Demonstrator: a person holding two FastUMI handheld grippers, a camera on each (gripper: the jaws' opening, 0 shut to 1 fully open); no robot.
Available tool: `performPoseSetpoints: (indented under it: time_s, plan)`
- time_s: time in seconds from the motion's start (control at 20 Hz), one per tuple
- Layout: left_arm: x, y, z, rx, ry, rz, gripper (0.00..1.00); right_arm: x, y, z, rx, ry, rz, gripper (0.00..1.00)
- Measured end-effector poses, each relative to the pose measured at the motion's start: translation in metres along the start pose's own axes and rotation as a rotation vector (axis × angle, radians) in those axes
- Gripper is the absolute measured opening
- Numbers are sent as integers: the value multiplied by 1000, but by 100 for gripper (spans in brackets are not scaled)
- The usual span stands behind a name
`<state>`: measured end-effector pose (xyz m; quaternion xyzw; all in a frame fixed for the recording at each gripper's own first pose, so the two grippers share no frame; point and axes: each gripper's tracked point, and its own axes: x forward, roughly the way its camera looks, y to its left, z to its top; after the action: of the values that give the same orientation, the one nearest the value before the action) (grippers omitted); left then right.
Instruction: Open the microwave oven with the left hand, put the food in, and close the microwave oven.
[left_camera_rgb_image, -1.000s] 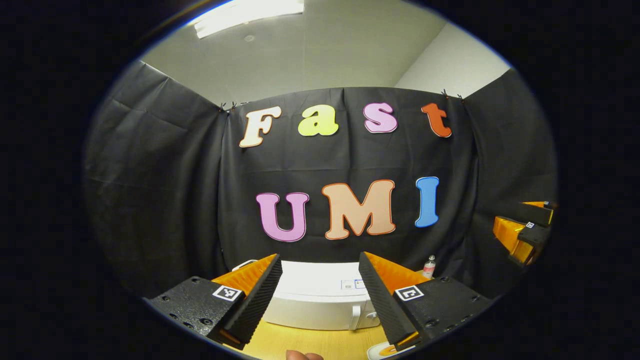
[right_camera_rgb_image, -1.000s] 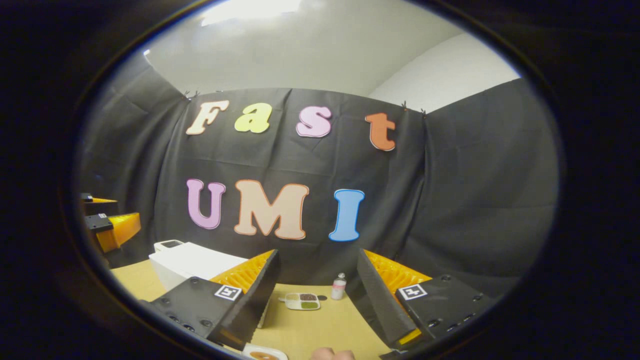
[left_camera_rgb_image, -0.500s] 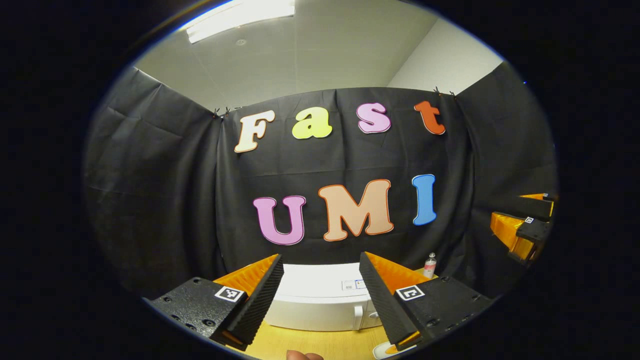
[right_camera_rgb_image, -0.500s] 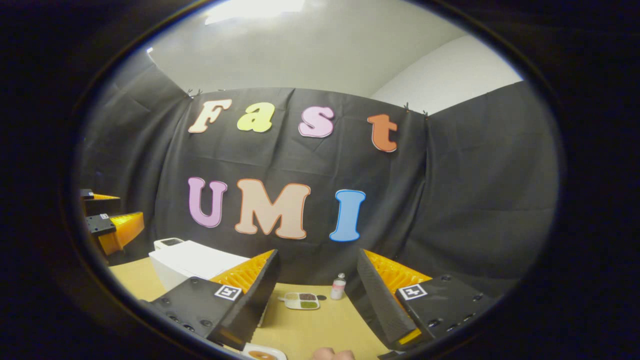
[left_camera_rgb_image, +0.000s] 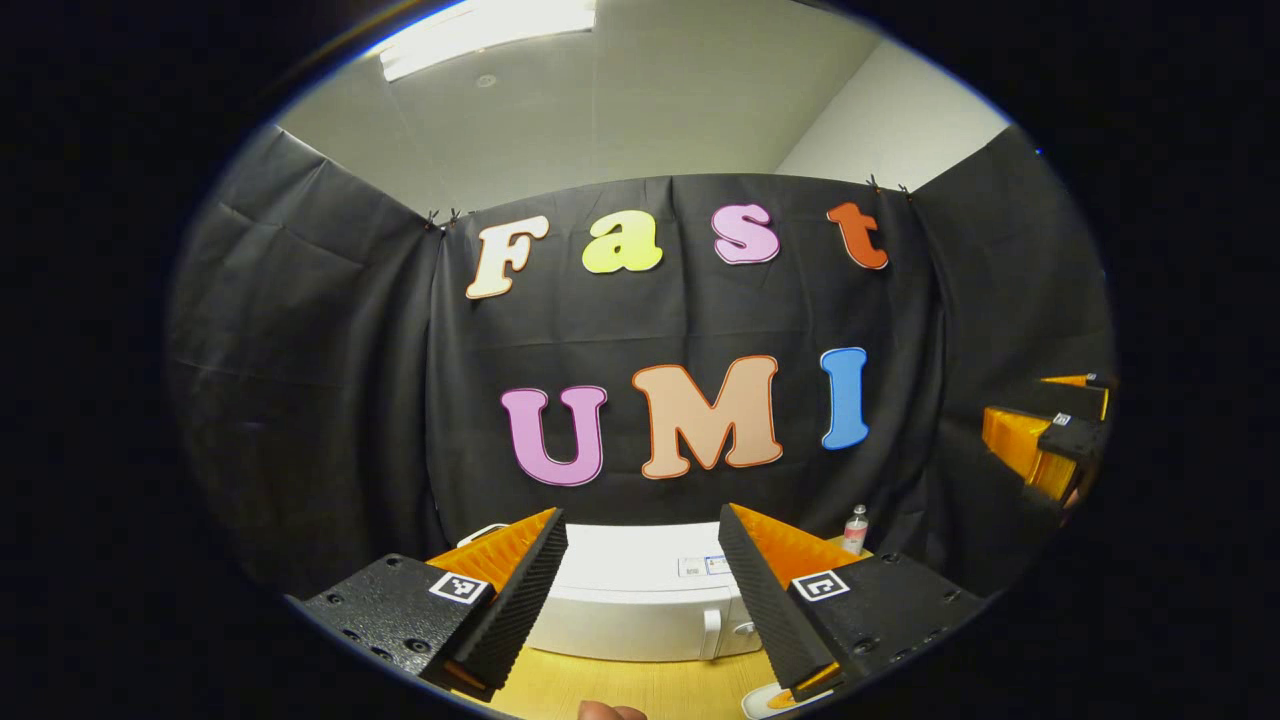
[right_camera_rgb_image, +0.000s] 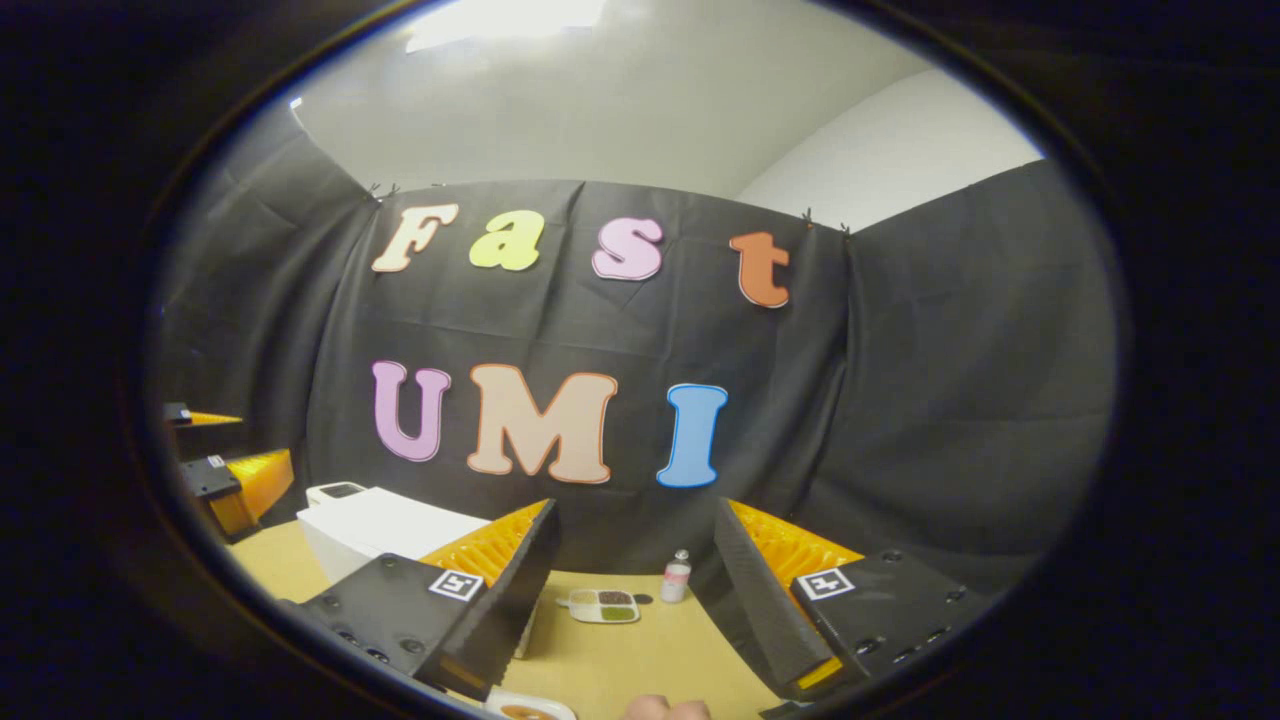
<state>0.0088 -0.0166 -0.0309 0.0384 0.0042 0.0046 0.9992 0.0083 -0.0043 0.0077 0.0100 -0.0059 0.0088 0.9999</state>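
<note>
Little has shifted since before; left gripper (left_camera_rgb_image: 640, 585) hangs wide, empty, high above microwave (left_camera_rgb_image: 640, 600) — risk: overshooting the door handle (left_camera_rgb_image: 711, 632).

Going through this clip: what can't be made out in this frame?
- Microwave door: left gripper view, partly hidden by the gripper's fingers.
- Plate: cut off at the bottom edge, its food unclear.
- Small tray, right gripper view: contents too small to identify.
- Bottle: label too small.
</note>
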Motion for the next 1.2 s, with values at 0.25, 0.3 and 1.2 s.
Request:
performPoseSetpoints:
  time_s: [0.25,0.3,1.2]
  plan:
    - [7,-12,-40,22,-19,-26,95,-4,-11,5,-3,-7,-22,96]
    - [10,-18,-51,44,-16,-38,95,-6,-12,6,-1,-7,-27,96]
    - [87,-86,-309,142,324,-165,96,-38,-50,26,-66,-75,-132,96]
